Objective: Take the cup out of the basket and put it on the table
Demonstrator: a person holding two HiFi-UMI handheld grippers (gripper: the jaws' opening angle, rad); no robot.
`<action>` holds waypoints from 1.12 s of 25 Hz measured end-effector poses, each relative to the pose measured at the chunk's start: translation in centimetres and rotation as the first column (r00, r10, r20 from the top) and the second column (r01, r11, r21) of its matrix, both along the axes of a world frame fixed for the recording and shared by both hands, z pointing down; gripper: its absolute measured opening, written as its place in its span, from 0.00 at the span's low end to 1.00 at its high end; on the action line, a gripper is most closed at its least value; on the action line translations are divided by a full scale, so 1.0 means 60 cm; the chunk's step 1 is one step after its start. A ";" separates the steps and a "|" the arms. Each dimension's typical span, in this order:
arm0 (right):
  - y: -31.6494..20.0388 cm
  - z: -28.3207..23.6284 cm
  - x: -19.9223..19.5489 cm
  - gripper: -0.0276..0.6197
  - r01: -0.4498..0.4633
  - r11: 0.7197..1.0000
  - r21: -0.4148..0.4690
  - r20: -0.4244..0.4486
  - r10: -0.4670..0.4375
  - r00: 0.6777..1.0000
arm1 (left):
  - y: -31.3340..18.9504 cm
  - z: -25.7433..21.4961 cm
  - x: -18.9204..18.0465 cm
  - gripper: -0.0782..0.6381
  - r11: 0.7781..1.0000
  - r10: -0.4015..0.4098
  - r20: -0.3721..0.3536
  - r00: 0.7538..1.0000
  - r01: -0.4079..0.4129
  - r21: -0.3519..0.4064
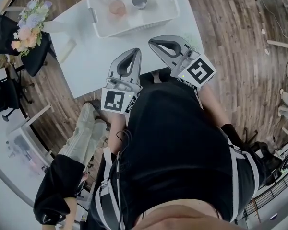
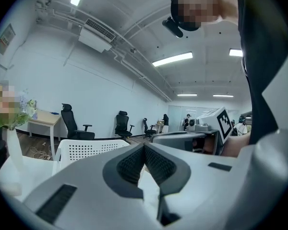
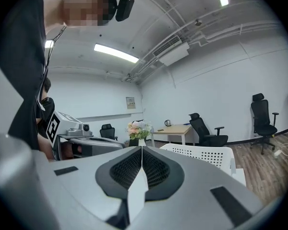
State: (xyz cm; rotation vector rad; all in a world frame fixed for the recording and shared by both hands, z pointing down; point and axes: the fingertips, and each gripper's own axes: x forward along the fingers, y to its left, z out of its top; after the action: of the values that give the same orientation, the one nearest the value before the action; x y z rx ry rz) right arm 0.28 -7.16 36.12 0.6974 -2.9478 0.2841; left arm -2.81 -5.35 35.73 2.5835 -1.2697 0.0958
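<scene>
An open-plan office is shown. Black swivel chairs (image 2: 69, 121) are ranged along a white wall, and a wooden desk (image 3: 175, 128) bearing a kettle (image 3: 168, 123) is seen near another. Strip lights (image 2: 173, 59), exposed pipes (image 2: 57, 16) and an air-conditioning unit (image 2: 97, 36) are fixed overhead; wood planking (image 1: 230, 42) is laid underfoot.

Bare table (image 1: 101, 61) from near edge to basket (image 1: 134, 31): clear run. Basket open on top, walls all round. Flowers (image 1: 29, 25) crowd the far left corner. Narrow bare strip right of basket.
</scene>
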 end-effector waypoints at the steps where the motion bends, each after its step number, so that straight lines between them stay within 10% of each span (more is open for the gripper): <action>1: -0.002 0.006 -0.002 0.07 0.003 1.000 -0.006 -0.016 -0.003 1.000 | -0.001 0.003 -0.003 0.14 1.000 0.002 -0.001 1.000 -0.002 -0.004; 18: -0.163 0.081 -0.069 0.07 0.058 0.996 0.073 -0.324 -0.031 0.946 | -0.033 0.023 -0.042 0.14 0.999 0.034 -0.011 0.999 -0.034 -0.031; 28: -0.250 0.179 -0.099 0.16 0.176 0.978 0.110 -0.589 -0.079 0.804 | -0.037 0.031 -0.057 0.14 0.998 0.020 -0.010 1.000 -0.020 -0.056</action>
State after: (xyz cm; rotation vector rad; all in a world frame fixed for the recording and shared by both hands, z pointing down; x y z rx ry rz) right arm -5.66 -22.14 46.87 0.4807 -2.4145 -0.1625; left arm -6.26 -7.58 37.58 2.5466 -1.2202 0.1220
